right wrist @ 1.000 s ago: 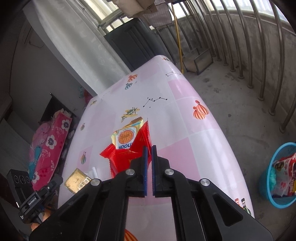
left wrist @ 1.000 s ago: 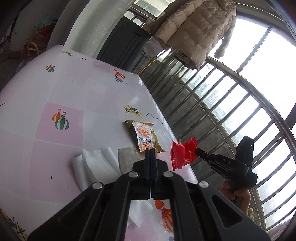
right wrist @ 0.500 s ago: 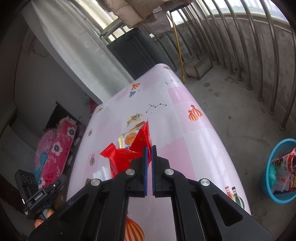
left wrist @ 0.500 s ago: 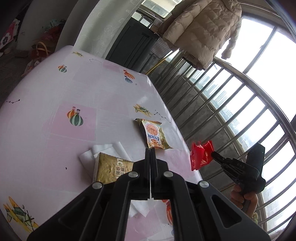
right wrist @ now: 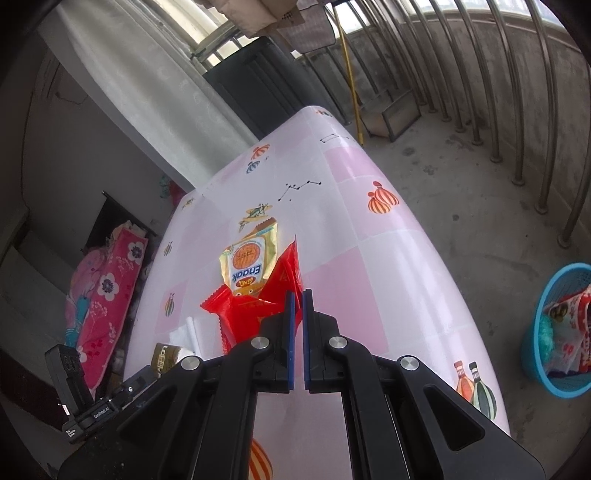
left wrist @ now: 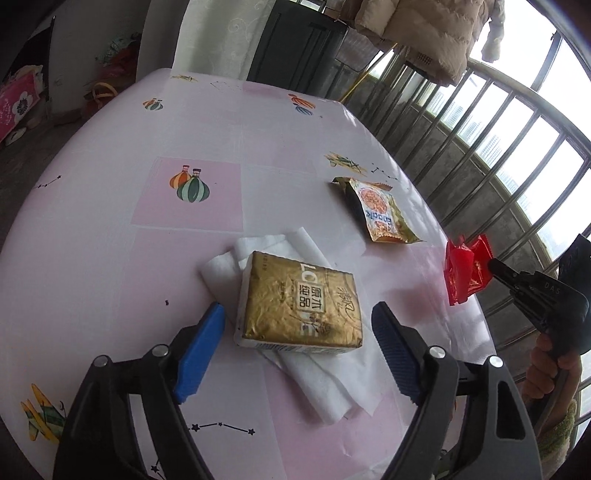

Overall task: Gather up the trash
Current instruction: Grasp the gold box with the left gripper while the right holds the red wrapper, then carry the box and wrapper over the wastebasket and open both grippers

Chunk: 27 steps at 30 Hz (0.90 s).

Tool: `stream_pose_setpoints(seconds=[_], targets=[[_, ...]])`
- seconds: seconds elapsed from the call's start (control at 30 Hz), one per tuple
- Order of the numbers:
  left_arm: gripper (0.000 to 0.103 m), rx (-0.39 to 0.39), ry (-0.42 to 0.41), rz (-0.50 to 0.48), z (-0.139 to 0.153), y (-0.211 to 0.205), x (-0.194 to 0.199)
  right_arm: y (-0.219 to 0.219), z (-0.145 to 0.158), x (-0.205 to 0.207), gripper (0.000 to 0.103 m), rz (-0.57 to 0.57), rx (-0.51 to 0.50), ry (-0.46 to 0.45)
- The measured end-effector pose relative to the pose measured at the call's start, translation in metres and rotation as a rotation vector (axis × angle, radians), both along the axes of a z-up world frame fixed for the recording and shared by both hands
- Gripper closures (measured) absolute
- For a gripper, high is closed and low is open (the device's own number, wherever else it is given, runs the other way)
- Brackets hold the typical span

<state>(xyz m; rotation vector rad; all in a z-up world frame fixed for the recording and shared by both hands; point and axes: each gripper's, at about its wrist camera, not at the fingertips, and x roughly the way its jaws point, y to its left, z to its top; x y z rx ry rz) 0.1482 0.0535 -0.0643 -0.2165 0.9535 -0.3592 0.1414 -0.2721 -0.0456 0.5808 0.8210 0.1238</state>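
Currently the table [left wrist: 110, 258] wears a glossy pink-and-white cloth printed with gourds and star lines, beside a barred balcony railing [left wrist: 498, 155]. Left gripper [left wrist: 295, 328]: jaws opening, blue pads either side of a gold tissue pack [left wrist: 299, 306] without touching it; the pack lies on white paper tissues [left wrist: 325, 384]. An Enaak snack bag [left wrist: 380, 214] lies further off, near the table's edge. Right gripper [right wrist: 298, 295]: clenched on a red wrapper [right wrist: 255, 306], held above the table. Blue bin [right wrist: 554, 332] on the concrete floor, already holding wrappers. Coat [left wrist: 432, 26] hanging overhead.
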Motion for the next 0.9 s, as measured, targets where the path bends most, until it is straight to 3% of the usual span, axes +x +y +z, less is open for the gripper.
stream_pose_setpoints(seconds=[0.23, 0.43, 0.53, 0.77, 0.9], targets=[[0.016, 0.11, -0.006, -0.008, -0.011, -0.015, 0.006, 0.003, -0.004, 0.005, 0.101, 0.004, -0.008, 0.015], [0.017, 0.129, -0.04, -0.022, -0.009, -0.015, 0.004, 0.006, -0.005, 0.007, 0.101, 0.008, -0.005, 0.022], [0.028, 0.088, -0.038, -0.035, -0.008, -0.013, 0.004, 0.007, -0.002, 0.006, 0.101, 0.009, -0.007, 0.016], [0.032, 0.021, -0.061, -0.011, 0.0, -0.002, 0.002, 0.003, 0.002, 0.002, 0.101, 0.002, -0.005, 0.0], [0.032, -0.076, -0.109, 0.004, 0.02, 0.011, -0.001, -0.003, 0.007, -0.003, 0.101, -0.009, 0.016, -0.016]])
